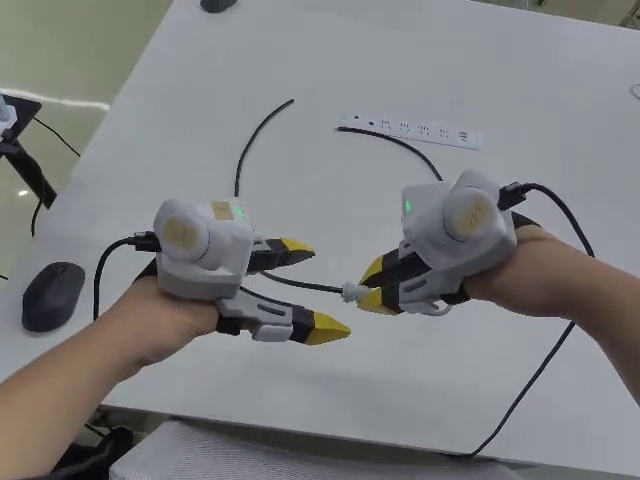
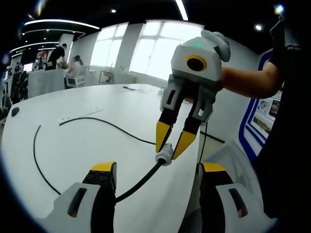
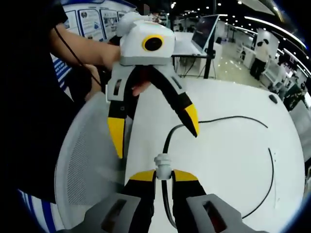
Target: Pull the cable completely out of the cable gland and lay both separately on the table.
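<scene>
Right gripper view: the right tool is clamped on the small white cable gland above the table. The left tool stands apart around the thin black cable. The cable is likely light and limp, so grip it close beside the gland.

Table, near edge: cable gland sitting between the right gripper's jaws. The cable is running leftward between the left gripper's spread jaws. Power strip lying towards the far edge; mouse lying at the left edge.

Power strip, black mouse
</scene>
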Tool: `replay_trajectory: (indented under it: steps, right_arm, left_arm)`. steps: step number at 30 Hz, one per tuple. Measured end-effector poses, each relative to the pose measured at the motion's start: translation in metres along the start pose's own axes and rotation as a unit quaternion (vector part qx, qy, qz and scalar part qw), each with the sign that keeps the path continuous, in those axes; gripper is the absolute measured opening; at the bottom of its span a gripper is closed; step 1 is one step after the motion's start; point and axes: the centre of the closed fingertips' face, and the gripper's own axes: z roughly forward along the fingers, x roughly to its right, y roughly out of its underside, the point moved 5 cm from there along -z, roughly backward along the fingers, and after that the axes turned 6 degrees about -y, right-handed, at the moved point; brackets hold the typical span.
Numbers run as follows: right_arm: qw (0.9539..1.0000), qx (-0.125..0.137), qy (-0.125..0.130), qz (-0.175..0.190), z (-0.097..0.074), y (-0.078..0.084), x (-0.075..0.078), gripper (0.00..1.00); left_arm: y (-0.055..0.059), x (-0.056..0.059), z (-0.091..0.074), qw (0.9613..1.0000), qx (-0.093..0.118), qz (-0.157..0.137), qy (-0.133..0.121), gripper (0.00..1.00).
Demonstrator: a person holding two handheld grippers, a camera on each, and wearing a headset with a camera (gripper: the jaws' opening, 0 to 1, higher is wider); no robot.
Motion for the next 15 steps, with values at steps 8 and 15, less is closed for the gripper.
replay_trajectory:
  steps: [8, 15]
  right_arm:
    - [0.9999, -0.001, -0.001, -0.012, -0.001, 0.001, -0.001, 0.07]
    - [0.9998, -0.003, -0.004, -0.019, -0.002, 0.001, -0.001, 0.07]
  left_arm:
    - [-0.001, 0.003, 0.009, 0.9998, 0.000, 0.001, 0.019, 0.53]
    - [-0.002, 0.004, 0.012, 0.9996, 0.003, 0.001, 0.030, 0.44]
